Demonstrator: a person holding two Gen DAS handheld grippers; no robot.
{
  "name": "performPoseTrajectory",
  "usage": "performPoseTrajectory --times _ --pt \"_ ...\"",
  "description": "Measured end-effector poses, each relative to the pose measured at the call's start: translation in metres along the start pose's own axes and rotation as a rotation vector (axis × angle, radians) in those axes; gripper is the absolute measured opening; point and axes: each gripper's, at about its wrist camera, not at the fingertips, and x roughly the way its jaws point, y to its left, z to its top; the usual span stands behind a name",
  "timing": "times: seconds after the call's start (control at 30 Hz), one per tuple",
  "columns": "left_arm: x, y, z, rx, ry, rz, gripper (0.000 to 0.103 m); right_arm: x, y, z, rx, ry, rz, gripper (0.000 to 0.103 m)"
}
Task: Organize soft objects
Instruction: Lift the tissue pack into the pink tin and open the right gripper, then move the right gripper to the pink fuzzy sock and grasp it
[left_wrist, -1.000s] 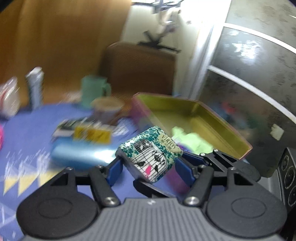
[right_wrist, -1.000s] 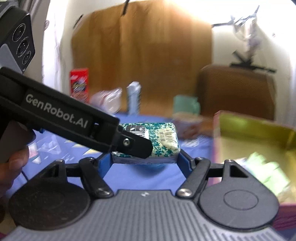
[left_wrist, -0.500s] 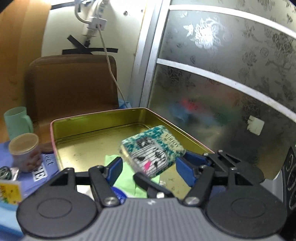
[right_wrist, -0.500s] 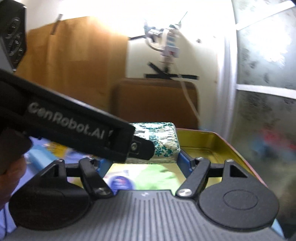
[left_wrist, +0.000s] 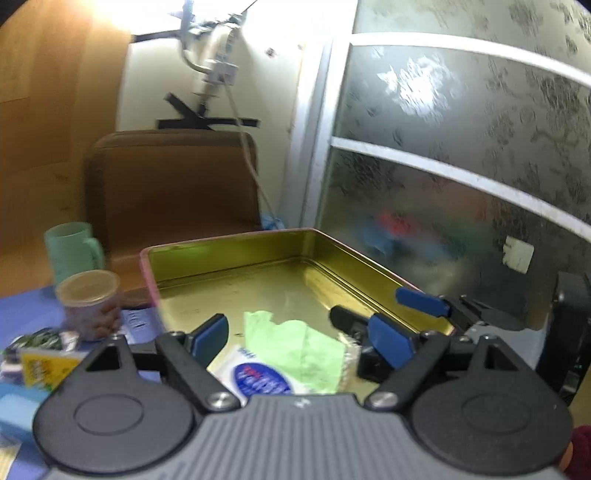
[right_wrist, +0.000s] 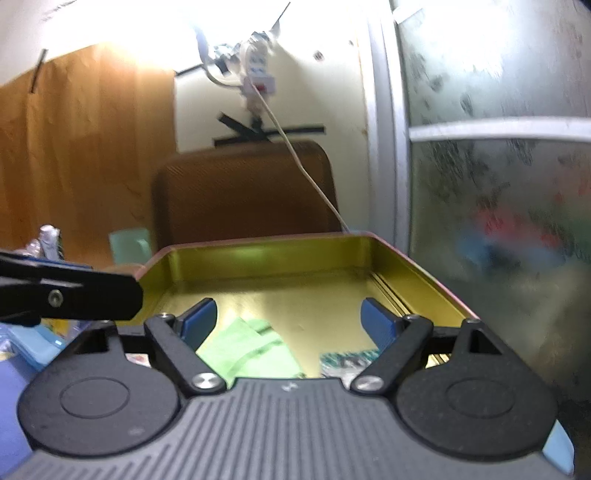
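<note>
Both grippers' fingers (left_wrist: 391, 338) (right_wrist: 195, 319) are spreading, nothing between; at lower frame, either could snag the tissue pack (right_wrist: 349, 360) inside the tin (right_wrist: 258, 258)

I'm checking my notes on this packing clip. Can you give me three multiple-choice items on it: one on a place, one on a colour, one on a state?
1. Where does the light green cloth lie?
A. inside the gold tin
B. on the brown chair
C. in the mint mug

2. What colour is the mug beside the tin?
A. red
B. mint green
C. black

3. How does the right claw stand?
A. shut on the cloth
B. shut on the tin's rim
C. apart, with nothing between its pads

Answers:
1 A, the cloth rests on the tin's gold floor in both views.
2 B, the mug at the left of the left wrist view is pale green.
3 C, its jaws are opening, and the blue pads show only the tin floor between them.
</note>
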Motion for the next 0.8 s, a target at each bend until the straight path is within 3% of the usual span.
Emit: performPoseTrajectory --times 0.17,0.27,0.4,0.57,0.7,0.8 --pt "-0.054 0.05 -0.015 -0.089 -0.071 0.08 0.09 -0.014 0.036 0.009 -0.094 -0.079 0.065 0.086" --pt "-0.09 0.088 -0.033 -0.171 -0.102 0.162 0.09 -0.015 0.06 0.012 -0.132 -0.082 0.124 0.08" --pt "-0.13 0.14 -0.066 -0.268 -0.096 0.33 0.091 -0.016 0.1 0.01 -0.166 -0.046 0.265 0.07" --pt "-0.164 0.187 -0.108 -0.301 -0.049 0.533 0.091 -0.01 0.157 -0.002 -0.239 0.045 0.437 0.062" --pt "-0.182 0.207 -0.13 -0.337 -0.037 0.593 0.091 -0.007 0.201 -0.013 -0.319 0.102 0.545 0.061" --pt "-0.19 0.223 -0.138 -0.418 -0.059 0.585 0.091 0.002 0.231 -0.014 -0.378 0.137 0.608 0.061"
